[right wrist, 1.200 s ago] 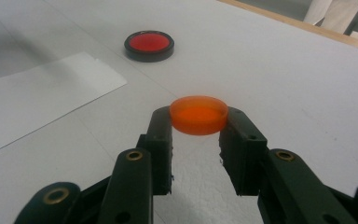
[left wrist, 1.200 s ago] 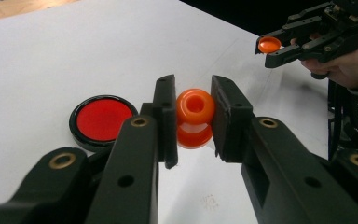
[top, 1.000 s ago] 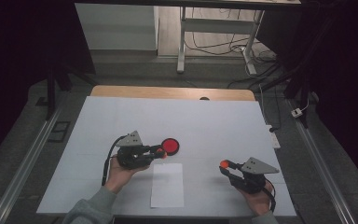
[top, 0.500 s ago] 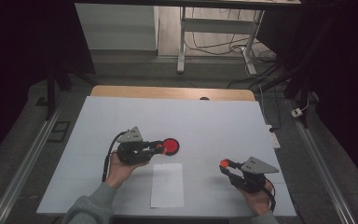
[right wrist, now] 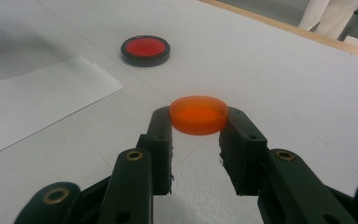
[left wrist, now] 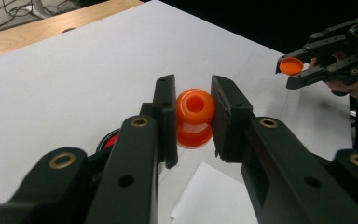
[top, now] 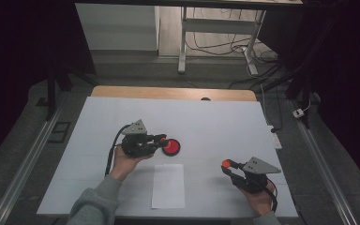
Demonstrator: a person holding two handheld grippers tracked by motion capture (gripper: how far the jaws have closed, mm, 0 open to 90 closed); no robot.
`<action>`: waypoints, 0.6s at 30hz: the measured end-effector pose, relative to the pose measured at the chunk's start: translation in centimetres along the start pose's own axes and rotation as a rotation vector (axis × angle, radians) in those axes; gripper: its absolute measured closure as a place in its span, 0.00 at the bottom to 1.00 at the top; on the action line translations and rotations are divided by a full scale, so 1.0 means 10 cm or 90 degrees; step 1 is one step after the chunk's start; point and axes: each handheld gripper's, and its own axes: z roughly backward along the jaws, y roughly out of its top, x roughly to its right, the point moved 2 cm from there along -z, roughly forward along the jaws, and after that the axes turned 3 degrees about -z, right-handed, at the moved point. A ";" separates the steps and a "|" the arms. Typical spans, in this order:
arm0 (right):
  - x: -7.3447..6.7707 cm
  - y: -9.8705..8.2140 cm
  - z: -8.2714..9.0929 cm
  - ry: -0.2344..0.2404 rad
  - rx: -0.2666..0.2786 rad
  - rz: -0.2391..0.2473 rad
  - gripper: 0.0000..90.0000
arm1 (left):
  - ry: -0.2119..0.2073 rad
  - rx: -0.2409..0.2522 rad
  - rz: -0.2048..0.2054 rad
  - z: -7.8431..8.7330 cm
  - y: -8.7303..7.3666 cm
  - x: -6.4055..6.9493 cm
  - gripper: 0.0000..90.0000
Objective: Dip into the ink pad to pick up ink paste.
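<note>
Paper comes nearest in the high view: a blank white rectangular sheet (top: 168,185) lying flat at the bottom centre of the frame, between the two hands, perhaps as a place to set parts down. To its lower right, the right gripper (top: 226,163) has its jaws closed narrowly on a shallow, translucent orange plastic cap (right wrist: 198,114), pinched by its rim and kept level above the white table covering (top: 215,122); in the right gripper view it sits at mid-frame with its flat face up, a hold that looks chosen to keep the cap ready for fitting onto something. Farther up, left of centre, the left gripper (top: 164,140) grips a rounded orange plastic spool-shaped piece with a hole in its end (left wrist: 195,116), the pads pressing its sides so the open end faces away from the hand. Judging by that pose, the hole is presented toward the cap, which shows at the upper right of the left gripper view. Just beyond the left gripper's tips lies a round black dish with a red centre (top: 172,146), resting on the table and touched by neither gripper. At the far edge, a strip of bare wooden tabletop (top: 168,92) borders the covering.
</note>
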 end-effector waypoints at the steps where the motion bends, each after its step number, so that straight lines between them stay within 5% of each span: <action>1: 0.00 0.00 0.00 0.001 -0.001 0.002 0.72 | -0.001 0.001 0.000 -0.01 0.00 -0.01 0.81; 18: -0.02 -0.02 -0.01 0.009 -0.003 0.003 0.72 | 0.016 -0.041 -0.002 -0.21 -0.05 -0.18 0.81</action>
